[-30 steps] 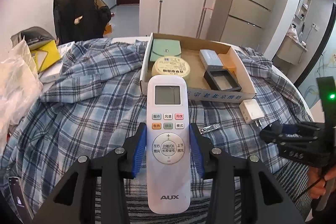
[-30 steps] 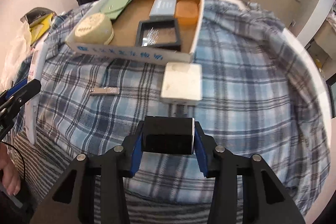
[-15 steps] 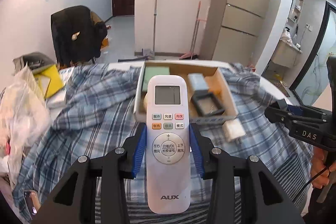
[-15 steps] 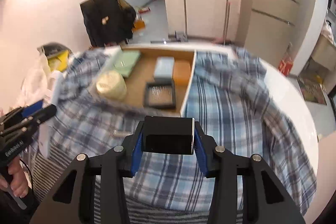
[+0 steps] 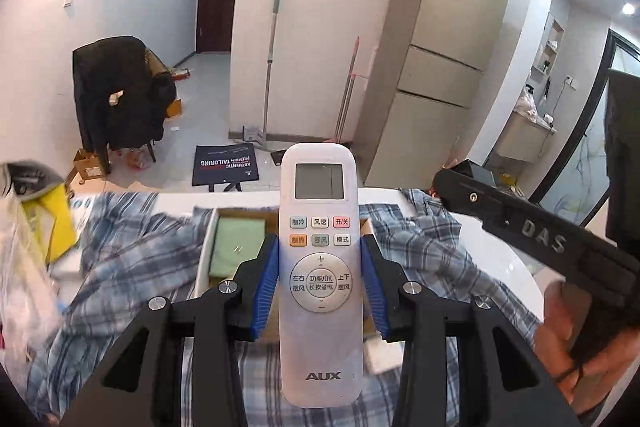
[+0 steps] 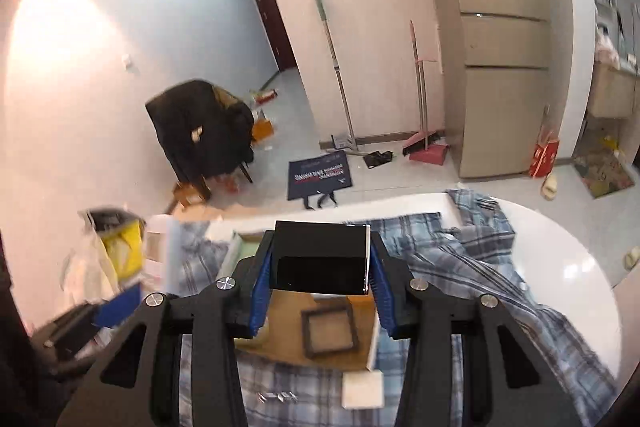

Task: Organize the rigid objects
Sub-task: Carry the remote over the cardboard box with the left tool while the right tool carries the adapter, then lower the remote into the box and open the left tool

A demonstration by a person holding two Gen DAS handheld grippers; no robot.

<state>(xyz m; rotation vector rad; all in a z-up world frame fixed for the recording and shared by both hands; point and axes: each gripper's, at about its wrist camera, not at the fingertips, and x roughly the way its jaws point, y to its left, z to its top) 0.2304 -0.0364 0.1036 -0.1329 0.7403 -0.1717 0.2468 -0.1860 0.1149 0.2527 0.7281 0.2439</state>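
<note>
L gripper point(image 5: 320, 287) is clamped on the white remote point(image 5: 320, 267) across its mid-body, by the round pad; remote held in the air, pointing far, above the cardboard box point(image 5: 206, 259) on the plaid cloth point(image 5: 132, 267). Probably light, stiff, smooth plastic, so a side grip near the middle keeps it from tipping or sliding. R gripper point(image 6: 320, 283) is closed on a small black box point(image 6: 320, 259), also aloft, over the box's right part w/ a dark frame point(image 6: 330, 333) below. Looks rigid, glossy, maybe slippery. White adapter point(image 6: 362, 389) lies on the cloth, near side of the box.
</note>
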